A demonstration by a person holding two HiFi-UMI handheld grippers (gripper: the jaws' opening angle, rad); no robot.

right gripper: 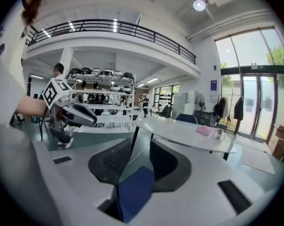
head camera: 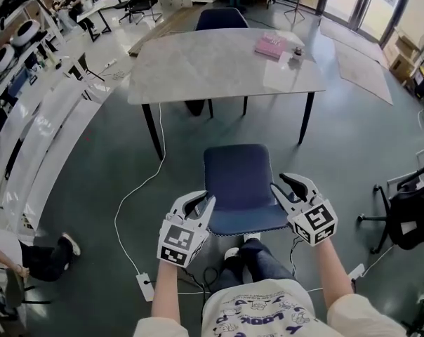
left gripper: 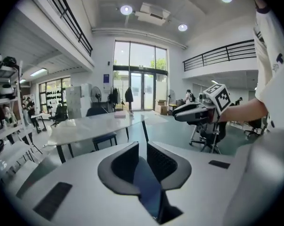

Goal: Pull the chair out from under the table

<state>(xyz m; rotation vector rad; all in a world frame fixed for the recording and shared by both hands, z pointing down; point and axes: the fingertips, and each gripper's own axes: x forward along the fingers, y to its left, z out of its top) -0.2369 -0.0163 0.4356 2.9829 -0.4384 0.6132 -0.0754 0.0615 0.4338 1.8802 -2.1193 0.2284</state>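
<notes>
A blue chair (head camera: 240, 181) stands on the floor in front of me, well out from the grey table (head camera: 219, 62). My left gripper (head camera: 201, 201) hovers at the chair's near left corner and my right gripper (head camera: 288, 184) at its near right corner. Both point forward and slightly down. In the left gripper view the left gripper (left gripper: 142, 147) has a narrow gap with nothing in it; the blue chair (left gripper: 149, 192) shows below. In the right gripper view the right gripper (right gripper: 141, 147) stands wider apart, empty, over the chair (right gripper: 135, 192).
A pink book (head camera: 270, 46) lies on the table, and a second blue chair (head camera: 221, 18) stands behind it. A white cable (head camera: 138, 188) runs across the floor to a power strip (head camera: 144, 286). A black office chair (head camera: 408, 216) stands at the right, white shelving at the left.
</notes>
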